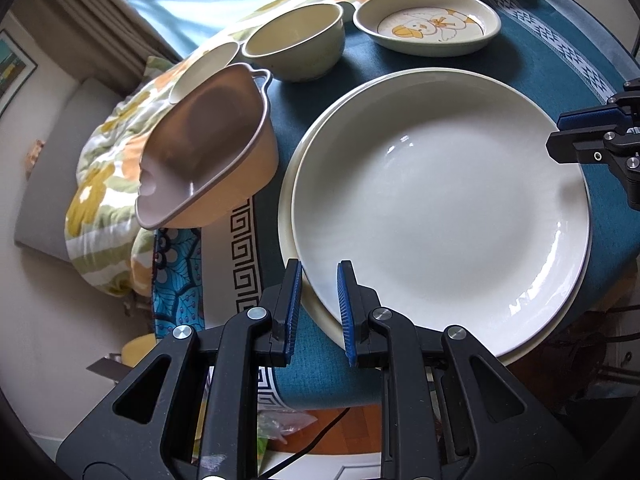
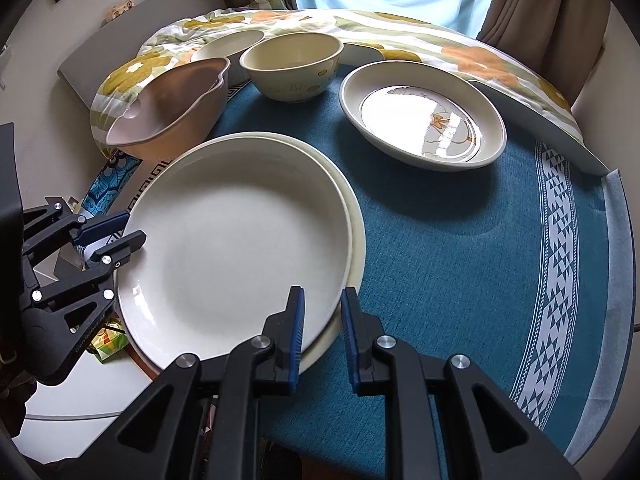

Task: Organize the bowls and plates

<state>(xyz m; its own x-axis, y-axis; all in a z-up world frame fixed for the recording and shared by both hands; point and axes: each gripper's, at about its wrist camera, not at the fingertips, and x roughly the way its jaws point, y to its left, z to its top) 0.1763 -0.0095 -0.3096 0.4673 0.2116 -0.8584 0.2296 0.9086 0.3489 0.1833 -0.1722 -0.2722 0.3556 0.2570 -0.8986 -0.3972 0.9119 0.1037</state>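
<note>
- A teal tablecloth (image 2: 460, 248) with a white patterned border covers the table.
- White plate (image 2: 232, 240) sits on a cream plate (image 2: 358, 248) near the table's edge.
- Left gripper (image 1: 319, 286) and right gripper (image 2: 322, 312) are each clamped on the white plate's rim.
- No legible writing.

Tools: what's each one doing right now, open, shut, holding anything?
Left tool: closed on the rim of the top plate.
Right tool: closed on the opposite rim of that plate.
</note>
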